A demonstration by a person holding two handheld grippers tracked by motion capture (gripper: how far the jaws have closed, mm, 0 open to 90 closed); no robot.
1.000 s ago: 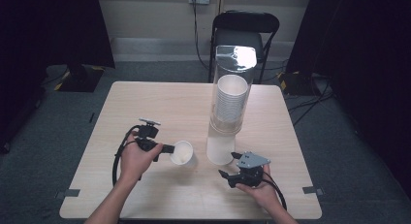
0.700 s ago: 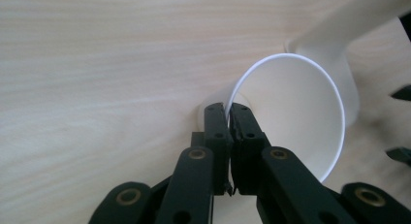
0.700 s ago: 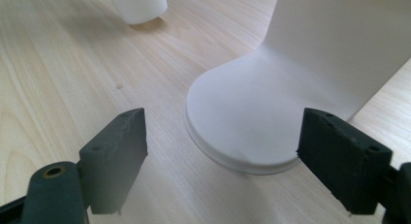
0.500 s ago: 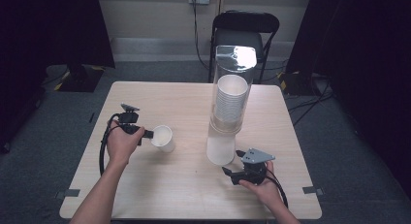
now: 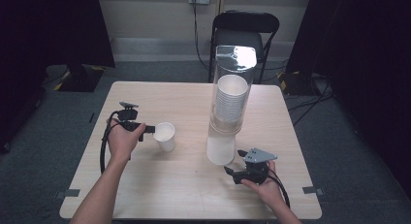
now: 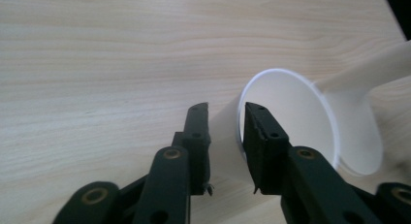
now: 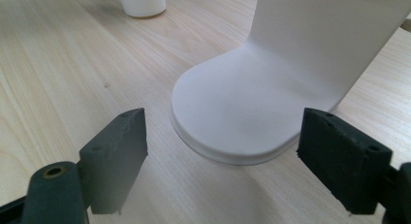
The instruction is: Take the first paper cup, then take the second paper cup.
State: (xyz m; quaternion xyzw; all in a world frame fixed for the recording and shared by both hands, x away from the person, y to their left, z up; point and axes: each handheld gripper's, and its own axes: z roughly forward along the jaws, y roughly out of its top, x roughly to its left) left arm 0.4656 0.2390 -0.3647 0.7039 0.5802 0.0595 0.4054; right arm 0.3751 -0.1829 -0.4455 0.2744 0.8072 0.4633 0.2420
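left gripper view: the paper cup sits on the desk, its thin rim wall between the left tongs, which have just been easing apart. it's light, crushable (pinch gently near the rim). right tongs gape empty beside the dispenser base.

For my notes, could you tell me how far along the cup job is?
Done: one cup stands on the table, away from the dispenser. In hand: left gripper, jaws just opening, straddles its rim. Left: backing off; right gripper open at the dispenser's base.
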